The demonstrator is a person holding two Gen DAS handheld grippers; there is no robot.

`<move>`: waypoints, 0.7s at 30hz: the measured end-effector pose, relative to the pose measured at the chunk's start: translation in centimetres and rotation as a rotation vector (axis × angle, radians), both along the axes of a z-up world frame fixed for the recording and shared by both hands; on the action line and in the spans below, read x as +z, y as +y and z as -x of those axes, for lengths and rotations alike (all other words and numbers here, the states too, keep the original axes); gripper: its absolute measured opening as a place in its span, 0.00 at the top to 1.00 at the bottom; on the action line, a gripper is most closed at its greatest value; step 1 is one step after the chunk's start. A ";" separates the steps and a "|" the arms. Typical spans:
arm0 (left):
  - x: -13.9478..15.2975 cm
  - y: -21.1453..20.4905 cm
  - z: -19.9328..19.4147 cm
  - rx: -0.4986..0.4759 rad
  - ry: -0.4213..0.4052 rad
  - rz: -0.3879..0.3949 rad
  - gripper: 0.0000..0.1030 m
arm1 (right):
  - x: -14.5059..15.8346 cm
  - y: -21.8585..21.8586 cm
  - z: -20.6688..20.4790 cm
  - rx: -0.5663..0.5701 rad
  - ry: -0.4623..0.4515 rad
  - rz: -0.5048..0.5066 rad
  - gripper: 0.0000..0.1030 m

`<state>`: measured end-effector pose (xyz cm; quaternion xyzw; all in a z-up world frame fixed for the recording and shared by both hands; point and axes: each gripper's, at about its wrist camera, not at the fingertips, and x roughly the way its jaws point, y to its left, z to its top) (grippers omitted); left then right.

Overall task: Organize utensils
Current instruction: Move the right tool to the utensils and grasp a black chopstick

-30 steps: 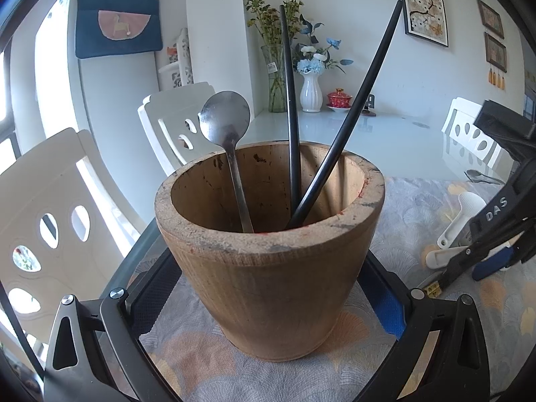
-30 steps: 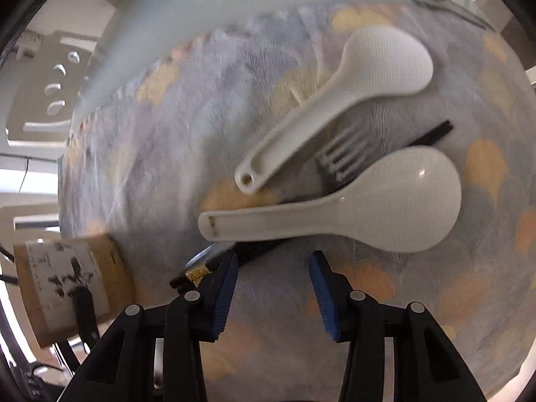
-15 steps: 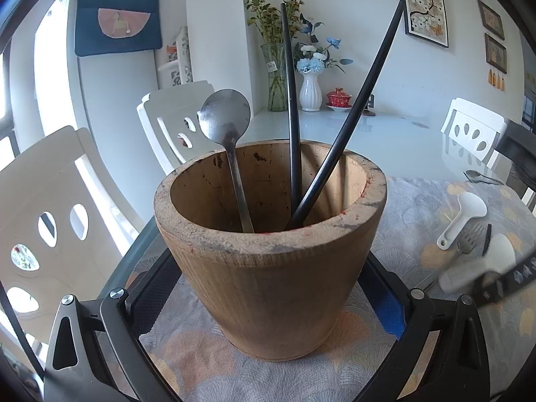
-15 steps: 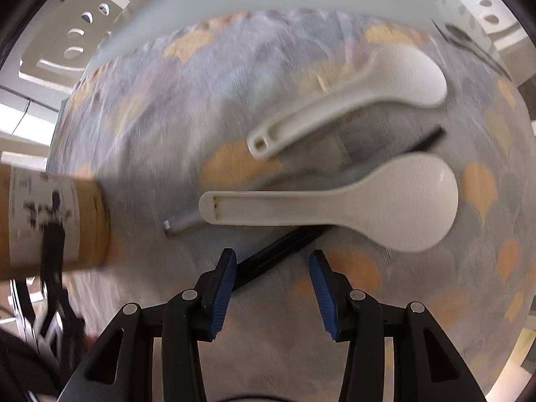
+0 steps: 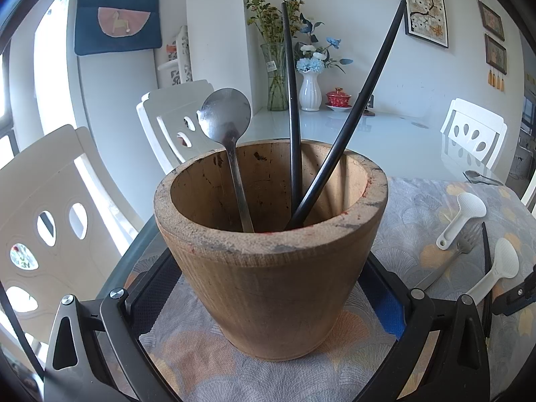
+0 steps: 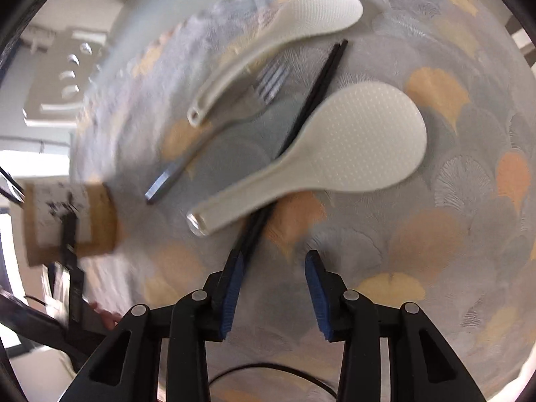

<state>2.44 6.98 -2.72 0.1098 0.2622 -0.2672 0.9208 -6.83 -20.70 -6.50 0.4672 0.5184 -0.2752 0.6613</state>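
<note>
My left gripper (image 5: 268, 305) is shut on a brown wooden holder (image 5: 271, 268) standing on the cloth; it also shows in the right wrist view (image 6: 67, 221). It holds a metal spoon (image 5: 227, 120) and two black chopsticks (image 5: 291, 100). My right gripper (image 6: 273, 288) is open and empty above the cloth. Just ahead of it lie a large white rice paddle (image 6: 335, 147), a pair of black chopsticks (image 6: 301, 124) under it, a metal fork (image 6: 217, 140) and a smaller white paddle (image 6: 284, 30). The chopsticks' near end lies by the left fingertip (image 6: 234, 268).
A patterned grey and orange cloth (image 6: 435, 251) covers the glass table. White chairs (image 5: 43, 207) stand to the left and behind. Vases with flowers (image 5: 308, 83) and a red pot stand at the far end. Another spoon (image 5: 479, 176) lies at the far right.
My right gripper has swung and pulled back, so the paddles and chopsticks now lie more diagonal ahead of it. It has left most of the left wrist view. The holder has not moved.
</note>
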 end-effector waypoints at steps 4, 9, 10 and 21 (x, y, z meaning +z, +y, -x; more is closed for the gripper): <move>0.0 0.0 0.0 0.000 0.000 0.001 0.01 | -0.1 0.2 -1.4 0.065 0.083 0.048 0.64; -0.1 0.0 0.0 -0.002 0.006 0.003 0.01 | -0.2 0.2 -2.0 0.132 0.121 0.076 0.65; -0.1 0.0 -0.1 -0.002 0.007 0.001 0.01 | -0.3 0.1 -2.1 0.144 0.127 0.072 0.64; -0.4 -0.1 0.1 -0.004 0.028 -0.011 0.01 | 0.1 0.4 -5.3 0.223 0.185 0.156 0.65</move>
